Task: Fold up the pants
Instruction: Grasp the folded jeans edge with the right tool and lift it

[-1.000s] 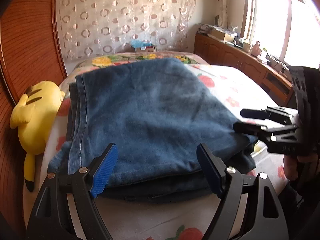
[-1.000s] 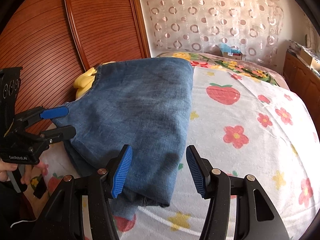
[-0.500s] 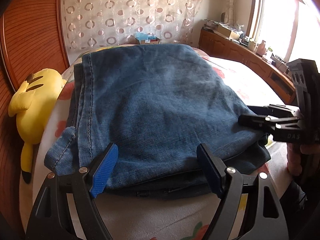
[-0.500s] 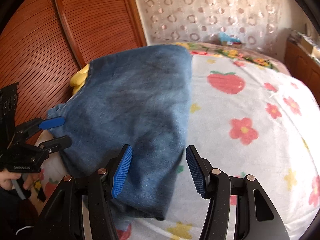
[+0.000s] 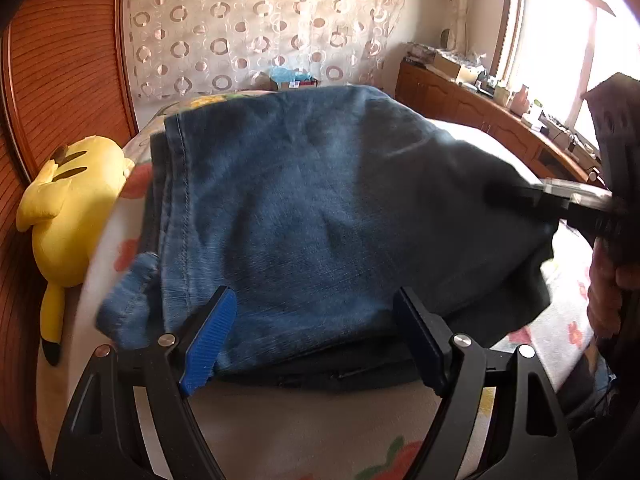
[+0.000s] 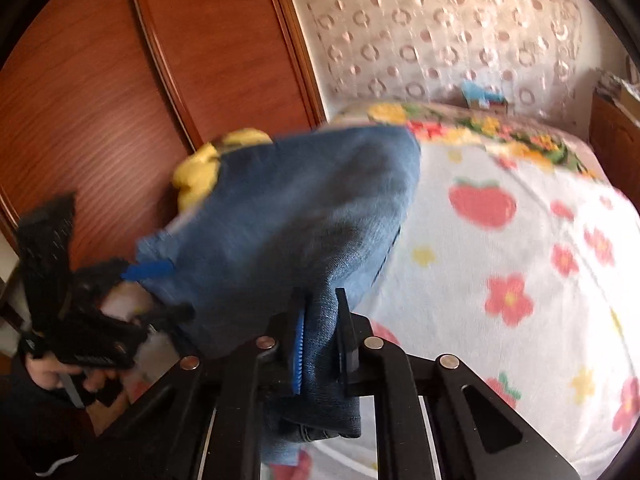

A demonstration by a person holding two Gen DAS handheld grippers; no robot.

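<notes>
- Bed (image 6: 520, 240) — strawberry-and-flower sheet, broad bare stretch on the window side; wooden panelling (image 5: 60, 80) close along the other edge.
- Folded jeans (image 5: 320, 208) — blue denim, stacked layers, lying on the bed beside the panelling, near corner lifted.
- Yellow plush toy (image 5: 76, 208) — wedged between jeans and panelling.
- Left gripper (image 5: 316, 340) — jaws spread wide at the near hem, not pinching.
- Right gripper (image 6: 320, 344) — jaws just closed, pinching the jeans' corner.

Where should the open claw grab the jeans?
Probably the near left corner of the jeans, coming from the near edge of the bed. The layers end there in a loose stack, right before the left claw, matching the right claw's pinch.
</notes>
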